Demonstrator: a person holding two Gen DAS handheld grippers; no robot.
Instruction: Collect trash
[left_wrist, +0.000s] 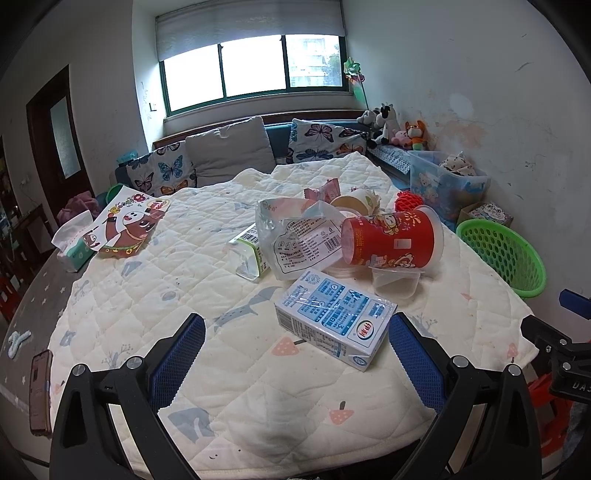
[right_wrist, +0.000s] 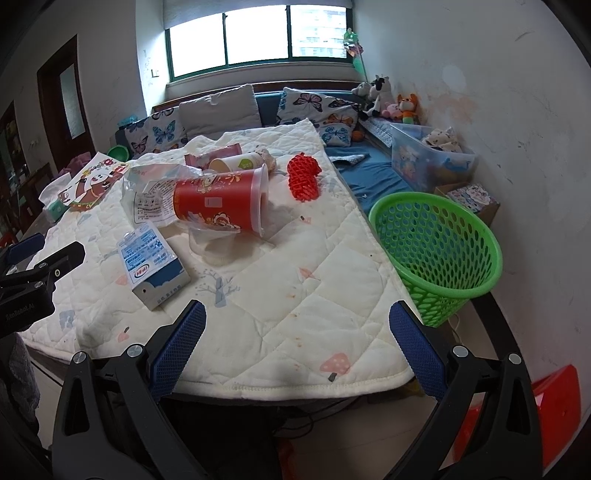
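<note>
The work surface is a table covered by a quilted cream blanket (left_wrist: 258, 369) printed with mushrooms and whales. At its right edge stands the green perforated basket (right_wrist: 436, 254), the probable receptacle for the trash; it appears empty from the right wrist view.

The trash lies in a loose cluster on the blanket. From largest to smallest: a red printed cup (left_wrist: 391, 240) on its side with its mouth turned toward the basket side; a crumpled clear plastic bag (left_wrist: 295, 240) touching the cup; a blue-and-white milk carton (left_wrist: 332, 317) lying flat, apart from the cluster and nearest the operator; a small clear plastic tub (left_wrist: 395, 282) just beside the cup; a paper cup (right_wrist: 240, 162), a pink wrapper (right_wrist: 212, 157) and a red foam fruit net (right_wrist: 304, 179) further back.

The left gripper (left_wrist: 297, 341) is spread wide and holds nothing. The milk carton lies just ahead of it, toward its right finger, the nearest corner close to the blue pad (left_wrist: 410, 350). The carton's long axis runs diagonally, from far-left to near-right, so it is not square to the jaws.

The right gripper (right_wrist: 297, 330) is likewise spread wide and empty. It sits over bare blanket near the front edge, with the carton ahead to its left and the basket ahead to its right.

Assessment: the left gripper is the nearer to the carton. A small shift right and a wrist rotation would be needed to close across the carton's narrow width.
</note>
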